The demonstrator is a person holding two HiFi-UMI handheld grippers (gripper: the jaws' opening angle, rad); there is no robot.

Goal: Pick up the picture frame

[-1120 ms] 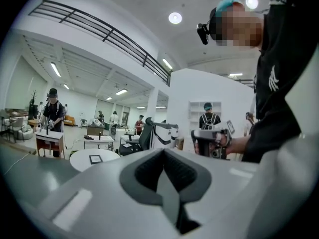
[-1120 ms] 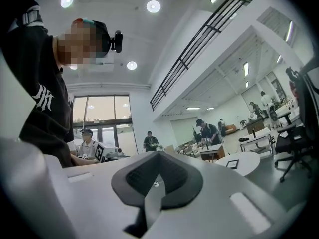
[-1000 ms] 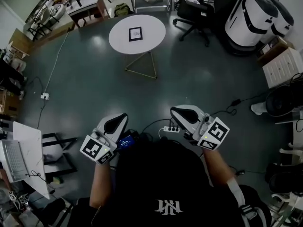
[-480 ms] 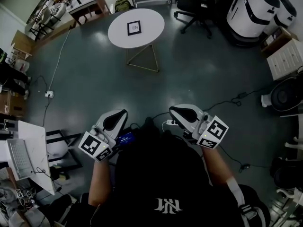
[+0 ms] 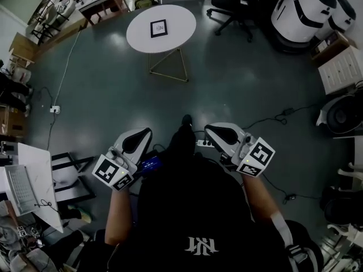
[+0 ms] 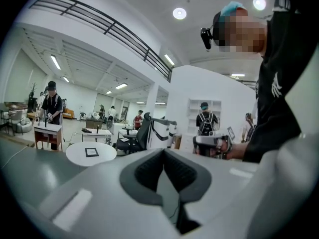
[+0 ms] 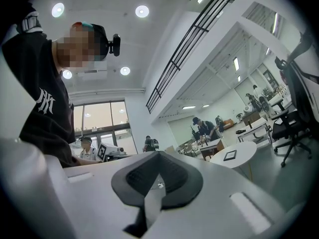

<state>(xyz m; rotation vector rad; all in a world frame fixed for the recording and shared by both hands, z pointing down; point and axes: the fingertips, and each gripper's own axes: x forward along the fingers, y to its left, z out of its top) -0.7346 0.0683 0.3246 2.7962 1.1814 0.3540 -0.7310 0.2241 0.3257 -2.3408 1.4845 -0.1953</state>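
- the picture frame (image 5: 159, 28) lay flat near the middle of a round white table (image 5: 180, 34), far across the room and well apart from both tools.
- the left gripper (image 5: 138, 139) and the right gripper (image 5: 219, 134) were held close in front of the person, pointing roughly toward the table. each had its jaws closed together on nothing.
- the step in hand looked like the approach: walk up to the table, then open the jaws before reaching. a flat frame would probably need one jaw slid under an edge, or a nudge out over the table rim first.
- a power strip (image 5: 202, 143) and a cable (image 5: 272, 119) lay on the dark floor near the person's feet, a likely trip risk.
- an office chair (image 5: 229, 4) stood far right of the table, with white machines (image 5: 300, 10) further right and a laptop (image 5: 20, 188) on a desk at near left. none seemed to block the straight path.
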